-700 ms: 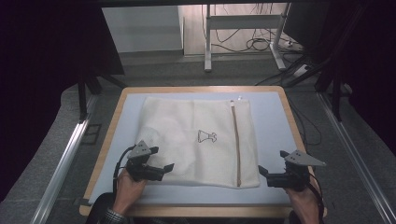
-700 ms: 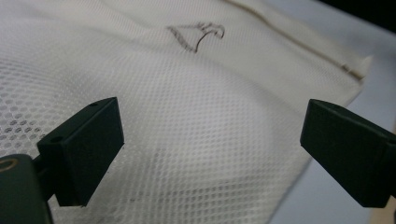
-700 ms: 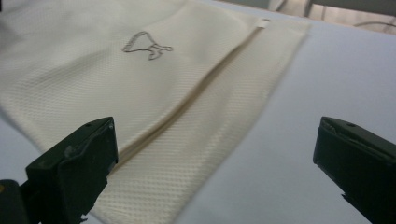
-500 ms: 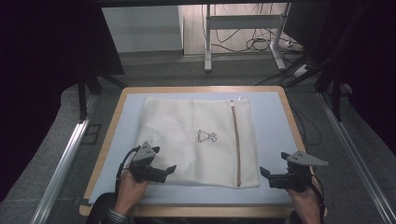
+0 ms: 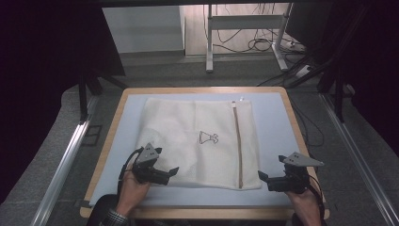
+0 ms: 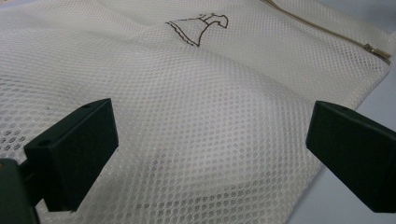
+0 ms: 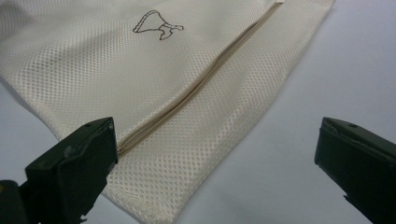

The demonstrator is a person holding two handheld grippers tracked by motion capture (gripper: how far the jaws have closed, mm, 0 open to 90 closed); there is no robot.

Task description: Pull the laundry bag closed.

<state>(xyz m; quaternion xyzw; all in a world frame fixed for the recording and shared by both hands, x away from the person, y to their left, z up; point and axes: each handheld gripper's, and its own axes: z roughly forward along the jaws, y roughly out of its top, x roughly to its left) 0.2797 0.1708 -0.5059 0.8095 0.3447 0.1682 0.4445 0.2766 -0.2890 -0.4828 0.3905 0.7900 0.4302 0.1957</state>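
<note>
Cream mesh laundry bag (image 5: 200,141) spread flat mid-worktop on the pale blue mat (image 5: 275,120), its brown zipper (image 5: 237,141) running from far edge toward near edge, a small dress emblem (image 5: 208,137) at centre. Left gripper (image 5: 170,173) poised over the bag's near-left corner, jaws spread wide with mesh between them, nothing grasped. Right gripper (image 5: 261,177) just off the bag's near-right corner by the zipper's end, jaws likewise released and empty.
</note>
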